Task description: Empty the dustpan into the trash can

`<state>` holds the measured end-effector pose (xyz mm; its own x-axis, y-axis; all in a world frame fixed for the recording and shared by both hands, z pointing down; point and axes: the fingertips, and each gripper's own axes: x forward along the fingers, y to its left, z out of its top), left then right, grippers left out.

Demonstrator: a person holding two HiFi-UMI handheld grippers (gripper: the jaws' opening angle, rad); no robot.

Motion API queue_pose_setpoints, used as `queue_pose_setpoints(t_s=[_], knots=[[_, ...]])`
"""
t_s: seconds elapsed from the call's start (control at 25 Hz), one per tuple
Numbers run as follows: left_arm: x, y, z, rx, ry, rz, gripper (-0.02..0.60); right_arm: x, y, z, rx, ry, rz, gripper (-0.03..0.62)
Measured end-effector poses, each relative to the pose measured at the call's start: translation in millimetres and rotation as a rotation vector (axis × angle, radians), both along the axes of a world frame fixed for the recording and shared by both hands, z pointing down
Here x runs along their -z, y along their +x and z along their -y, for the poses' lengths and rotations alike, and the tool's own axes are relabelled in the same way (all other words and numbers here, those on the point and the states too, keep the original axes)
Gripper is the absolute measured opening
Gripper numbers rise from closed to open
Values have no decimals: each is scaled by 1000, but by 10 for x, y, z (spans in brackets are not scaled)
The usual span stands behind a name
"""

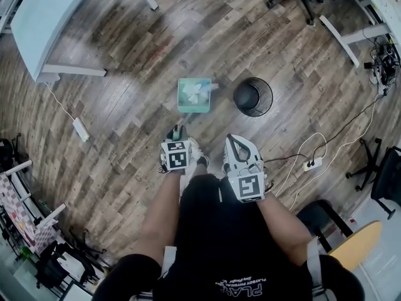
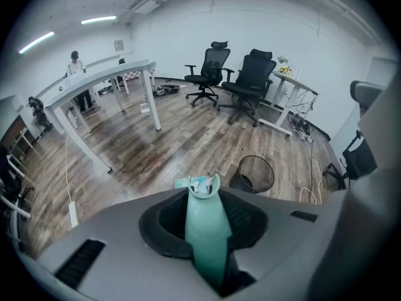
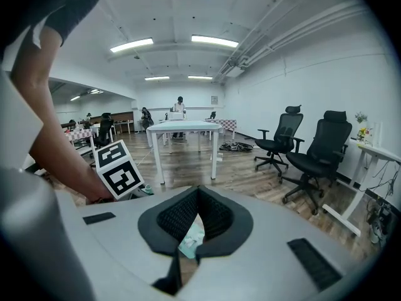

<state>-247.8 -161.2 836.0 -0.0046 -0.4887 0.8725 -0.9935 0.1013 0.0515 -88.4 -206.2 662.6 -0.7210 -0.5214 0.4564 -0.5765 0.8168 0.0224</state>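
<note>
pinching the dustpan handle [image 2: 205,231], left fingers [image 2: 169,218]; right fingers [image 3: 178,216] pressed together, empty

Shirt print: white letters are sitting upside down on the person's black fabric shirt [image 1: 233,243], bottom centre of the head view; the small line is reading roughly "PLAYBOY PHYSICAL", with larger "PLA" by it.
Left gripper [image 1: 178,133] white marker cube [image 1: 176,155]: is showing a black square code, no letters.
Right gripper [image 1: 230,138] white marker cube [image 1: 249,186]: is showing likewise.
</note>
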Motion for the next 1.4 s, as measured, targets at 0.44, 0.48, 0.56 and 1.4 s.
queue_pose_setpoints(t_s=[0.44,0.48,0.56,1.4], knots=[[616,215,-195,28,112,45,92,243,376,-190,17,69,30,15],[682,247,-213,32,124,48,92,274,425,-208,16,72,32,15],[816,302,-244,44,147,56,92,332,551,-249,10,80,33,15],[1827,645,-1014,-108,383,35,92,747,1774,-1477,-357,156,-40,15]])
